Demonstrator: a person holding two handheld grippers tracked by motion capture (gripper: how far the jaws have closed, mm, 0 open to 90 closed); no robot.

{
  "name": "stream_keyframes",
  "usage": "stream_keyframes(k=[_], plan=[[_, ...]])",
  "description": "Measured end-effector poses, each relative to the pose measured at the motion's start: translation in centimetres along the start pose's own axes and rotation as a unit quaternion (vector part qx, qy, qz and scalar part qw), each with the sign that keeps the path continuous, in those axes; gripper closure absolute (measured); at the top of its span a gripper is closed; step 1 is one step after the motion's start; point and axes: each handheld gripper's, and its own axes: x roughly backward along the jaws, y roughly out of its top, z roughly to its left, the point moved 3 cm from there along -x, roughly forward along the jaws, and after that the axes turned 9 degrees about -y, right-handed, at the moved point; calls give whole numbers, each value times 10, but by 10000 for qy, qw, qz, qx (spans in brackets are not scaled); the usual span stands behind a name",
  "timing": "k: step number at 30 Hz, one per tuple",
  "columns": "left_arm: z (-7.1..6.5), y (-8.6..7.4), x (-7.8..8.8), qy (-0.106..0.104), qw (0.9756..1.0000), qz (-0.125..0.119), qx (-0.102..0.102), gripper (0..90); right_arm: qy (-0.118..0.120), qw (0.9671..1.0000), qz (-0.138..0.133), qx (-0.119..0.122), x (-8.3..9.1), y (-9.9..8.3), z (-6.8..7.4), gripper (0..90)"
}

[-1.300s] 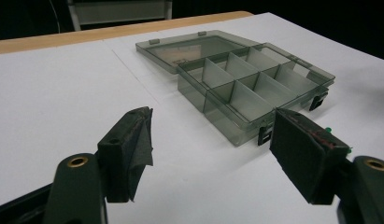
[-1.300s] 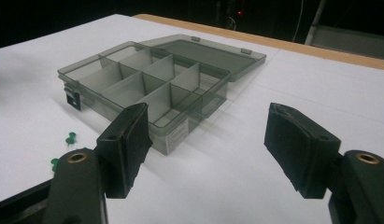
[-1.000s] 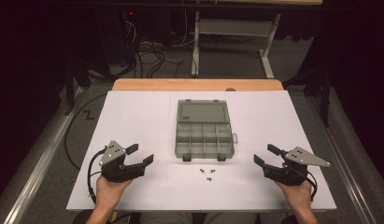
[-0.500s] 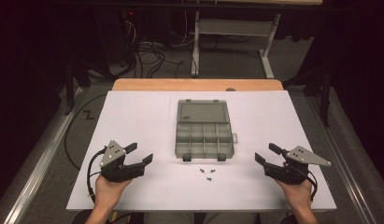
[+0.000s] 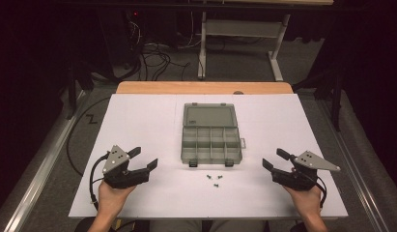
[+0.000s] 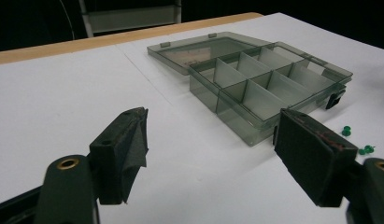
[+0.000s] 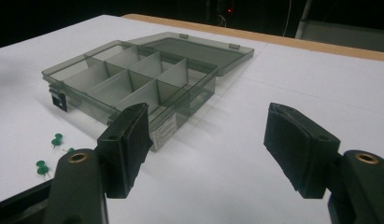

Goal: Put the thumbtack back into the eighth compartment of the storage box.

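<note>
A smoky clear compartment box [image 5: 210, 145] lies open at the middle of the white table [image 5: 138, 116], its lid [image 5: 208, 116] folded flat on the far side. Its compartments look empty. Three green pushpins [image 5: 214, 180] lie loose just in front of the box. My left gripper [image 5: 147, 158] is held low at the near left, open, with nothing between its jaws. My right gripper [image 5: 272, 158] mirrors it at the near right, also open and empty. In the left gripper view the box [image 6: 264, 88] and pushpins [image 6: 347, 131] lie ahead to the right; in the right gripper view the box [image 7: 133, 79] and pushpins [image 7: 56, 139] lie ahead to the left.
A wooden strip [image 5: 201, 87] borders the table's far edge. Beyond it, on the floor, are tangled cables [image 5: 152, 53] and a metal desk frame [image 5: 239, 29]. Broad bare white surface flanks the box on both sides.
</note>
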Motion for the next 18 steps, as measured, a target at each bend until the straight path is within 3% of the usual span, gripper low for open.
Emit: stream_keyframes(k=[10,18], plan=[[-2,0,-1,12,10000,-12,-45,243,135,9999,50,-69,0,3,4,312],[-3,0,1,51,10000,-42,-40,237,216,9992,307,141,-7,9,14,306]])
